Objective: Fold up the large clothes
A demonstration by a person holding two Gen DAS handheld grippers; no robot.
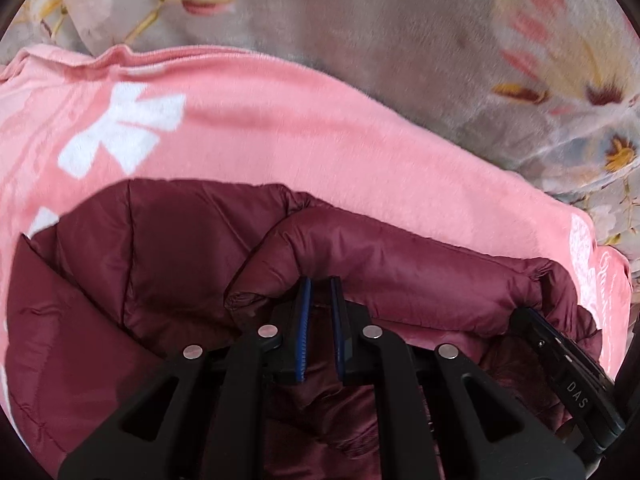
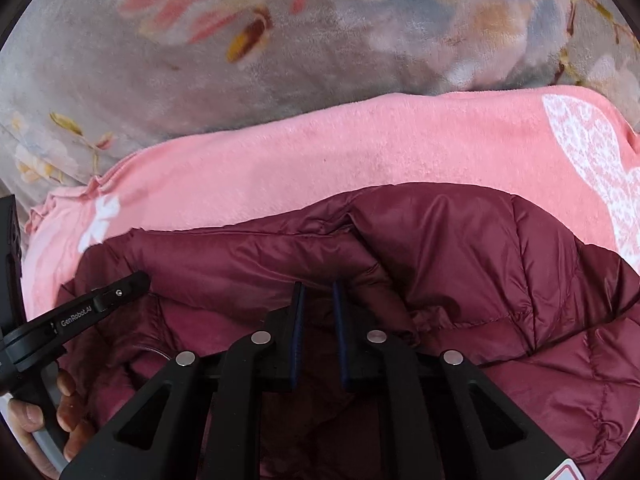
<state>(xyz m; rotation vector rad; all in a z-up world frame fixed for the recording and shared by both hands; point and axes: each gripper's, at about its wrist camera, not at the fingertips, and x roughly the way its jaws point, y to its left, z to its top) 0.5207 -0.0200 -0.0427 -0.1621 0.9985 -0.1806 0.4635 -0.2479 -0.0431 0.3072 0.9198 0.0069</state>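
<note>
A maroon quilted puffer jacket point(image 1: 400, 264) lies on a pink fleece blanket point(image 1: 280, 128). My left gripper point(image 1: 320, 280) is shut on a rolled edge of the jacket, with fabric pinched between its blue pads. The right gripper point(image 1: 524, 316) shows at the right edge of that view, at the same jacket edge. In the right wrist view the jacket point(image 2: 460, 248) fills the lower half, and my right gripper point(image 2: 318, 286) is shut on a fold of it, dark fabric between the narrow jaws. The left gripper point(image 2: 136, 280) reaches in from the left, held by a hand point(image 2: 24, 416).
The pink blanket point(image 2: 360, 148) carries white prints and lies on a grey floral plush cover point(image 2: 160, 92) that spreads beyond it. The same floral cover point(image 1: 380, 20) fills the top of the left wrist view.
</note>
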